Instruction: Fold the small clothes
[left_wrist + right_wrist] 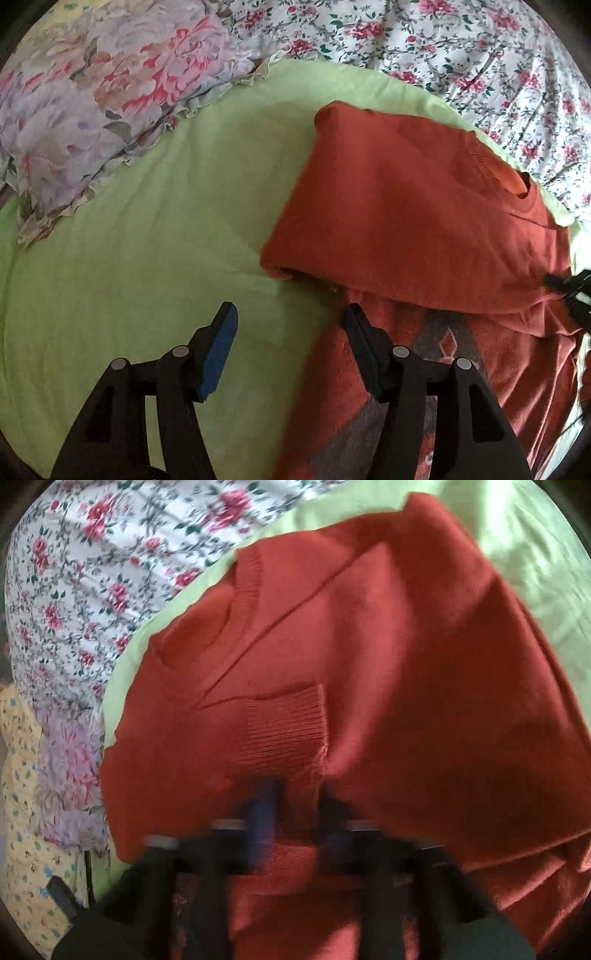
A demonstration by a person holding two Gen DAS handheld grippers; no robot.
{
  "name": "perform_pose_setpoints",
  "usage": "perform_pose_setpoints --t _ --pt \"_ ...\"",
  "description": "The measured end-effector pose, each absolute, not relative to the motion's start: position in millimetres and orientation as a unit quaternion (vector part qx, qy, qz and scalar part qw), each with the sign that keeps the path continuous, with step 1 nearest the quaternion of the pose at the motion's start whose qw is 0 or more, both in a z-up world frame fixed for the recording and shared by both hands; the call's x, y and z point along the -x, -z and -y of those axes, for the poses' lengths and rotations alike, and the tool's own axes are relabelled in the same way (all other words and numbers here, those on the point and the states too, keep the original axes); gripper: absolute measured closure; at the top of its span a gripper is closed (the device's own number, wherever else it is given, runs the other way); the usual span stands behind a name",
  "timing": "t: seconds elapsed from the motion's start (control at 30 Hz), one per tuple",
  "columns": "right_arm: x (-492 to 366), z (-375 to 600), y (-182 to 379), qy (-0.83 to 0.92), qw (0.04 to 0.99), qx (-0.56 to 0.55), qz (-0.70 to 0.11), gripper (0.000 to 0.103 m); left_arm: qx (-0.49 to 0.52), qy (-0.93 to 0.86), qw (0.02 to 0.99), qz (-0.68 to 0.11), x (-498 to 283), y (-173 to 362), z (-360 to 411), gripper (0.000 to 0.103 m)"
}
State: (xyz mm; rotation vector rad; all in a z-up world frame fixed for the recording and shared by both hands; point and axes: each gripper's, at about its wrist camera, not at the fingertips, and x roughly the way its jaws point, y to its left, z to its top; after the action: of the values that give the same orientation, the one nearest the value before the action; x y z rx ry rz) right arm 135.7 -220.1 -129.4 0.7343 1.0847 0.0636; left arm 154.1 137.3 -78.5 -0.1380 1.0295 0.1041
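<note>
Left gripper (pixel 290 314): jaws spread wide, nothing between them. Blue pad faces inward on the left finger; the right finger shows only its dark edge. Both fingers point forward and slightly down.

Right gripper (pixel 293 801): motion-blurred. Fingers (pixel 263 812) drawn close together, pinching the ribbed cuff (pixel 286 731) of the sweater; blue pads just discernible either side of the fabric. Its tip also shows at the right edge of the left wrist view.

The left gripper (pixel 290 315) has black angular plastic arms with round silver rivets at the joints and flat blue pads (pixel 218 354) inside its fingers, while the right gripper (pixel 295 805), blurred, shows the same black frame, pale rivets and blue pads (pixel 260 812).
</note>
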Motion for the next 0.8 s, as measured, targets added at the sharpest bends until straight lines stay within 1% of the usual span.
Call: perform_pose_setpoints --t 0.03,0.17,0.23,0.27,0.37,0.5,0.63,0.7,0.8 --pt "-136 222 118 -0.040 0.799 -0.347 -0.490 0.094 0.064 -0.047 0.868 -0.491 -157 80 -135 0.042" --pt "-121 243 31 -0.082 0.859 -0.333 -0.381 0.094 0.046 -0.045 0.875 -0.479 -174 78 -120 0.042" --pt "-114 260 11 -0.076 0.873 -0.319 -0.361 0.094 0.053 -0.044 0.879 -0.472 -181 74 -115 0.042" --pt "-113 269 10 -0.072 0.872 -0.318 -0.365 0.094 0.058 -0.047 0.879 -0.472 -185 73 -113 0.042" --pt "-116 294 38 -0.036 0.859 -0.315 -0.401 0.094 0.076 -0.073 0.873 -0.477 -191 72 -118 0.042" --pt "-112 302 78 -0.016 0.840 -0.322 -0.436 0.094 0.097 -0.092 0.869 -0.476 -185 73 -131 0.042" --pt "-100 309 96 0.004 0.842 -0.333 -0.425 0.095 0.095 -0.087 0.865 -0.485 -179 81 -134 0.042" --pt "-99 312 108 0.023 0.838 -0.318 -0.444 0.100 0.100 -0.092 0.863 -0.487 -178 84 -137 0.042" --pt "-100 317 122 0.038 0.834 -0.297 -0.464 0.103 0.125 -0.090 0.855 -0.495 -178 86 -144 0.042"
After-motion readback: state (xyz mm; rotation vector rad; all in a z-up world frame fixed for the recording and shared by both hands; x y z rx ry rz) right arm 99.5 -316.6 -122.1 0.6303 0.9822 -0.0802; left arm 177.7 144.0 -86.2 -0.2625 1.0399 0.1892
